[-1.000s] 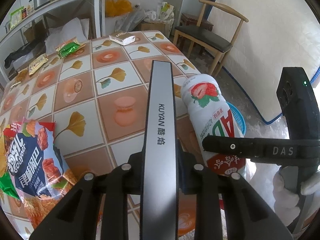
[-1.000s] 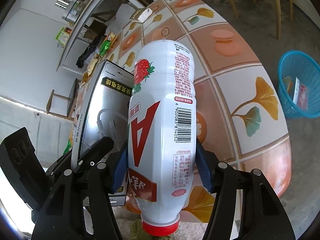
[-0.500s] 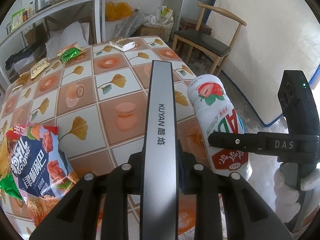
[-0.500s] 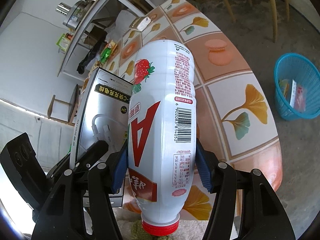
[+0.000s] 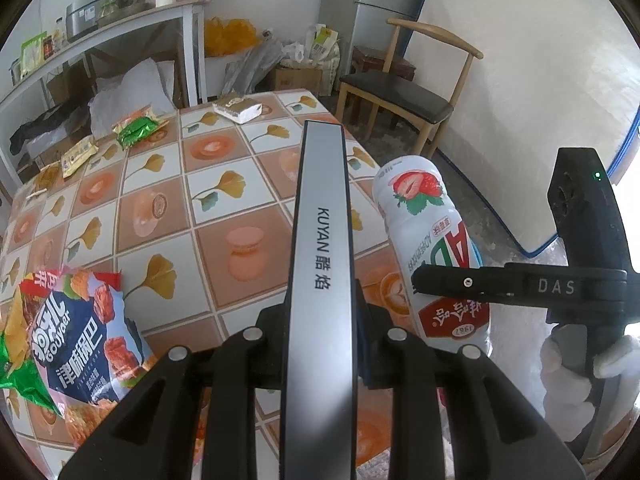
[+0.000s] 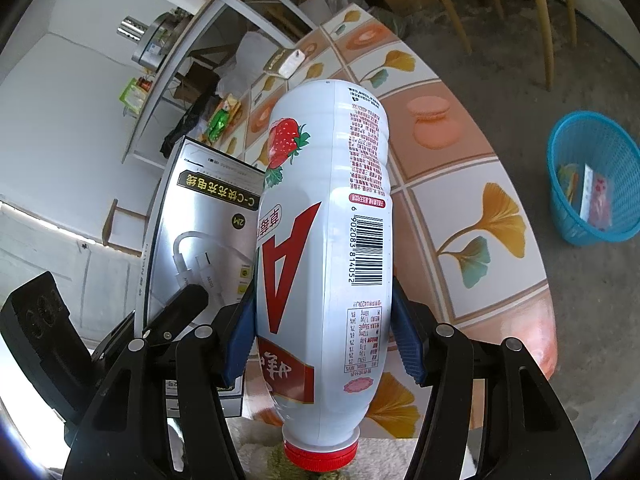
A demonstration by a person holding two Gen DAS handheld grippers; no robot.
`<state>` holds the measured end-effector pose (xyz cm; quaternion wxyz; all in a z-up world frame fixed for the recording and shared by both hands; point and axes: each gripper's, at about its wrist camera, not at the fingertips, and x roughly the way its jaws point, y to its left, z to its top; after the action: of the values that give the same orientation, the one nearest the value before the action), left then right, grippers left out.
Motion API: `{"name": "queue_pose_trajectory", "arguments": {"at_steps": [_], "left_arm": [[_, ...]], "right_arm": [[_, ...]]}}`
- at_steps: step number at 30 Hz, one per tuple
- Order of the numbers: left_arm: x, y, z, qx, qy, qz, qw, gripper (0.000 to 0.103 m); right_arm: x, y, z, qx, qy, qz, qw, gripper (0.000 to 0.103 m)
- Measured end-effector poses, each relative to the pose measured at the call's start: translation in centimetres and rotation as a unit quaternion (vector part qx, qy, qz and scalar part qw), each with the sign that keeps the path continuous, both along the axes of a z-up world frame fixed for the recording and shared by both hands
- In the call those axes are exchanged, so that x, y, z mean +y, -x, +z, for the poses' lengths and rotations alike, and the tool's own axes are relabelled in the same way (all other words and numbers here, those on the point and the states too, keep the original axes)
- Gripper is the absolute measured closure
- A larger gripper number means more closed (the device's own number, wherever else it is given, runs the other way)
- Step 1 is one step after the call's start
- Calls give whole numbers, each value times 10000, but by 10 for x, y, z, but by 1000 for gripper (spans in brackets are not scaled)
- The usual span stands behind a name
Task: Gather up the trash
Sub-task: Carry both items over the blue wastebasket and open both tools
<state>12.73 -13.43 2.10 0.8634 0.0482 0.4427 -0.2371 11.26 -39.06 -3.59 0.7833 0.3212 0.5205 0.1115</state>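
Note:
My left gripper is shut on a flat silver cable box, held edge-on above the tiled table; the box also shows in the right wrist view. My right gripper is shut on a white strawberry-drink bottle, red cap toward the camera. The bottle hangs just right of the box, past the table's right edge. A blue trash basket stands on the floor at the right with some wrappers inside.
A chips bag lies at the table's near left. Green and yellow snack packets and a small white box lie at the far end. A wooden chair and a metal shelf stand beyond.
Both grippers have lifted and drawn back from the table with their loads. The bottle has shifted a little right. The basket now sits farther right in the right wrist view.

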Motion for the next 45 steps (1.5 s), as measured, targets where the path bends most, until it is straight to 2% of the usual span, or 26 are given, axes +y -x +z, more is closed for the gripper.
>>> {"name": "queue_pose_trajectory", "arguments": {"at_steps": [6, 14, 18, 23, 26, 31, 36, 40, 42, 43, 44, 45], "left_arm": [[-11, 0, 11, -120, 50, -162, 9998, 80], [-44, -7, 37, -281, 304, -640, 9971, 80], [-74, -18, 47, -76, 589, -1000, 9932, 80], [-120, -29, 49, 196, 732, -1482, 9860, 80], [-152, -38, 41, 514, 756, -1757, 9802, 79], [-217, -57, 5, 1276, 559, -2083, 9681, 79], [-269, -67, -31, 1641, 148, -2261, 9601, 79], [-311, -81, -53, 1887, -36, -2307, 9545, 79], [-337, -93, -60, 2011, 62, -2356, 9508, 67], [-347, -98, -65, 2069, 113, -2348, 9497, 46], [-355, -104, -68, 2094, 146, -2275, 9509, 38], [-361, -109, -70, 2049, 172, -2137, 9550, 38]], "right_arm": [[-18, 9, 8, -159, -123, -197, 9996, 46], [-75, 40, 31, -549, -233, -965, 9935, 46], [-112, 66, 37, -680, -166, -1495, 9863, 46], [-160, 101, 31, -642, -108, -2165, 9741, 46], [-184, 114, 19, -544, -185, -2478, 9671, 46], [-212, 121, -18, -182, -568, -2820, 9575, 46], [-237, 116, -62, 237, -1003, -2974, 9492, 46], [-266, 93, -85, 409, -1175, -3074, 9434, 45], [-283, 76, -99, 482, -1178, -3103, 9421, 41], [-296, 67, -111, 565, -1184, -3196, 9384, 33], [-308, 60, -124, 653, -1182, -3304, 9341, 26], [-318, 55, -135, 774, -1117, -3432, 9294, 27]]}}
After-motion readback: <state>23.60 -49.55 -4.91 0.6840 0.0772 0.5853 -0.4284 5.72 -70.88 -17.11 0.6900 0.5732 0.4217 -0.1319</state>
